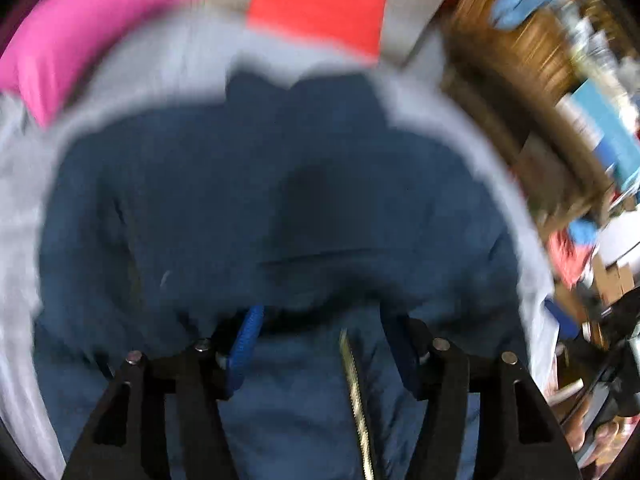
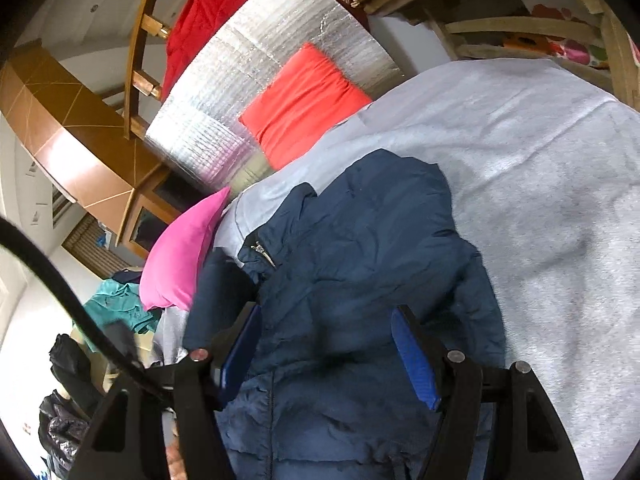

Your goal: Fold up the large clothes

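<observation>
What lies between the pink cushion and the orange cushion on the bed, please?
Only bare grey sheet separates the pink cushion from the orange cushion, clearest in the right wrist view.

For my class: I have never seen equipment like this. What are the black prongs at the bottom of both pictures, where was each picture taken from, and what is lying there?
There is no robot here. A person holds a hand tool with a two-finger claw in each hand, and a wide-angle camera on each tool looks along its fingers. One picture comes from the left claw, blurred; the other from the right claw. Both hang over a navy zip jacket spread on a grey sheet. A pink cushion and an orange-red cushion lie beyond it. Both claws are open, with the jacket beneath them; neither grips it.
</observation>
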Available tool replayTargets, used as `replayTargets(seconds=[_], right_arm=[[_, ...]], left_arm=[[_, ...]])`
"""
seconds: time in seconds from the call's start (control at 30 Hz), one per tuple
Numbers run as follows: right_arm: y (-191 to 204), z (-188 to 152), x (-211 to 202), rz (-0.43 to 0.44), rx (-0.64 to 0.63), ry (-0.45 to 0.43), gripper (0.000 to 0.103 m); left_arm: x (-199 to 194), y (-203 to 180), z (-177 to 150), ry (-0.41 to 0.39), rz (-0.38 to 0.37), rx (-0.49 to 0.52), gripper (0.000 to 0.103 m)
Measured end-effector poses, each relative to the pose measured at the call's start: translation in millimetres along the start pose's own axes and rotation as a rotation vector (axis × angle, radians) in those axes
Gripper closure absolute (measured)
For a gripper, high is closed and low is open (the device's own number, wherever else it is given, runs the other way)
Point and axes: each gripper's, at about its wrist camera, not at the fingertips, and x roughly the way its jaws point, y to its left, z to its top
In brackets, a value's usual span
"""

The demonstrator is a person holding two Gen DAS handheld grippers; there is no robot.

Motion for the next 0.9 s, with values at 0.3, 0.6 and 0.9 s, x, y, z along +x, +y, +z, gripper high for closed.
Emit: replayTargets(seconds=[0.3, 0.6, 0.9], right_arm=[[29.5, -2.2, 14.5, -0.009, -0.114, 0.079, 0.033], [125.8, -53.6, 102.9, -0.164, -0.599, 0.259, 0.028], [148.9, -31.8, 135.3, -0.238, -0.570, 0.100, 0.031]], left_arm=[[-101.0, 86.3, 3.0, -0.210, -0.148, -0.167, 0.023], [-64.9, 162.8, -1.7, -0.060, 0.081, -0.502, 0.023], [-51.2, 160.0, -0.3, -0.020, 0.145, -0.487, 0.023]])
